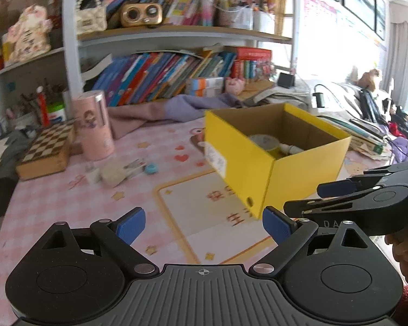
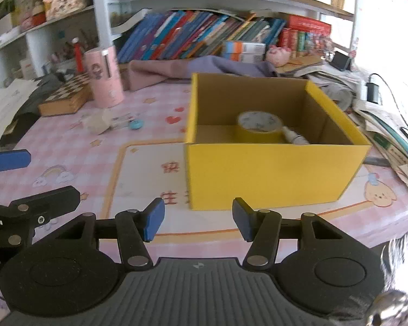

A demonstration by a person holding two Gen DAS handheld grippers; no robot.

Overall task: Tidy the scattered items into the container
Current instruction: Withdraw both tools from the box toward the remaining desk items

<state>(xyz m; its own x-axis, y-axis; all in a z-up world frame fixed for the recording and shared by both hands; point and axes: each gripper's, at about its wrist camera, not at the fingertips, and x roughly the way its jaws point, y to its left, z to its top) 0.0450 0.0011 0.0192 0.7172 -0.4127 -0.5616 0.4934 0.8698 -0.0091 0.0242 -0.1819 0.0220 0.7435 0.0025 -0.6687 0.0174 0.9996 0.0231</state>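
Sitting beyond the empty right tongs [image 2: 197,221], the yellow box [image 2: 272,174] holds tape [image 2: 259,126].

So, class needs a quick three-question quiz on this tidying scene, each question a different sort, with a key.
1. True or false: the yellow box already holds a roll of tape.
2. Multiple choice: the small blue round item lies (A) inside the box, (B) on the pink tablecloth left of the box, (C) on the chessboard.
3. Fill in: neither the left claw nor the right claw holds ____.

Key: 1 true; 2 B; 3 anything.
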